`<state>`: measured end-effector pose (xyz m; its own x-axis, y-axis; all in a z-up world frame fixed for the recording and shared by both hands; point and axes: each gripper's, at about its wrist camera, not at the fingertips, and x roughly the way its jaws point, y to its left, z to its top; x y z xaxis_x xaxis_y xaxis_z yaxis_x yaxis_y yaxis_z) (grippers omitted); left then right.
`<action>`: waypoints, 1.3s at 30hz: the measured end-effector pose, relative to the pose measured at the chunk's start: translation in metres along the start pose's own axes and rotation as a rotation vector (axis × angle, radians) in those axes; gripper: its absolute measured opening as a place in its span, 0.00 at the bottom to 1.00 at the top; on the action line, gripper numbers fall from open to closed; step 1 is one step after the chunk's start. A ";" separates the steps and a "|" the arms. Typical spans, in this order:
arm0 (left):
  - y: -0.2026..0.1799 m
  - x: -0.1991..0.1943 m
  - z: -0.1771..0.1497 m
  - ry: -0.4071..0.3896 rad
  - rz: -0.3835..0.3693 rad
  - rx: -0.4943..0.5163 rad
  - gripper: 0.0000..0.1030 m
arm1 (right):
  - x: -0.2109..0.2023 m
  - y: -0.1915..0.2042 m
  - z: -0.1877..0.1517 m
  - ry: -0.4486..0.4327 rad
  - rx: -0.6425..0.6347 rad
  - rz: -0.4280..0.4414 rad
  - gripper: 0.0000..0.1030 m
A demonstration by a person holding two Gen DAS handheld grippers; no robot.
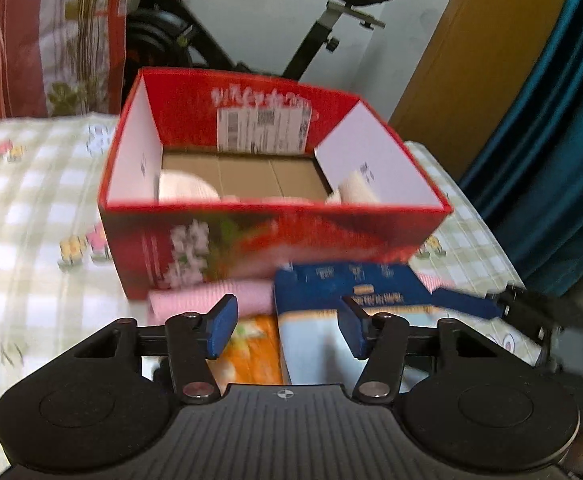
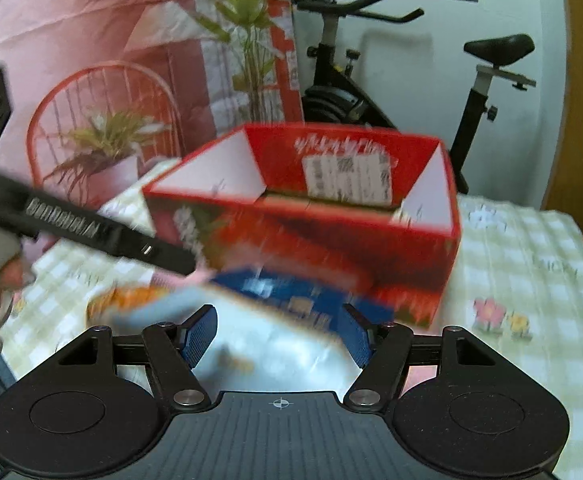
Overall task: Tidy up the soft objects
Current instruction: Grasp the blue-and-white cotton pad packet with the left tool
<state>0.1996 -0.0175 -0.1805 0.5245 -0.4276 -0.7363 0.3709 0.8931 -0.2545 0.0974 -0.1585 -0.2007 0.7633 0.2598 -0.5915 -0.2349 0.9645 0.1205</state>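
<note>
At frame centre we see one red box (image 1: 275,224), one blue pack (image 1: 351,300), one pink cloth (image 1: 195,300); our left gripper (image 1: 287,326) and right gripper (image 2: 279,336) gape, holding nothing.

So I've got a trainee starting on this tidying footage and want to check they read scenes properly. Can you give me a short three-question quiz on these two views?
1. True or false: the red box is closed with a lid.
2. Which item lies against the box's near wall, left of the blue and white pack? A) pink cloth B) black shoe C) green bottle
3. Fill in: both the left gripper and the right gripper stand ____, holding nothing.

Key:
1. False; its top is open, with pale soft items inside.
2. A, the pink cloth.
3. open
</note>
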 end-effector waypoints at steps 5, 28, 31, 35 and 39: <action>0.001 0.009 -0.019 0.032 -0.022 -0.029 0.54 | 0.005 0.010 -0.034 0.026 0.024 -0.010 0.61; -0.006 0.025 -0.037 0.047 -0.047 -0.017 0.31 | 0.001 -0.039 -0.043 0.011 0.240 -0.058 0.65; -0.005 0.027 -0.036 0.050 -0.055 -0.015 0.31 | 0.008 -0.039 -0.045 0.029 0.265 -0.018 0.63; -0.007 0.026 -0.036 0.050 -0.065 -0.007 0.31 | 0.009 -0.036 -0.041 0.033 0.259 -0.009 0.56; -0.009 0.022 -0.035 0.034 -0.066 0.007 0.27 | 0.004 -0.036 -0.034 0.017 0.242 -0.006 0.43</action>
<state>0.1805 -0.0299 -0.2164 0.4728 -0.4804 -0.7387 0.4089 0.8622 -0.2990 0.0880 -0.1936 -0.2344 0.7534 0.2549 -0.6062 -0.0772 0.9497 0.3034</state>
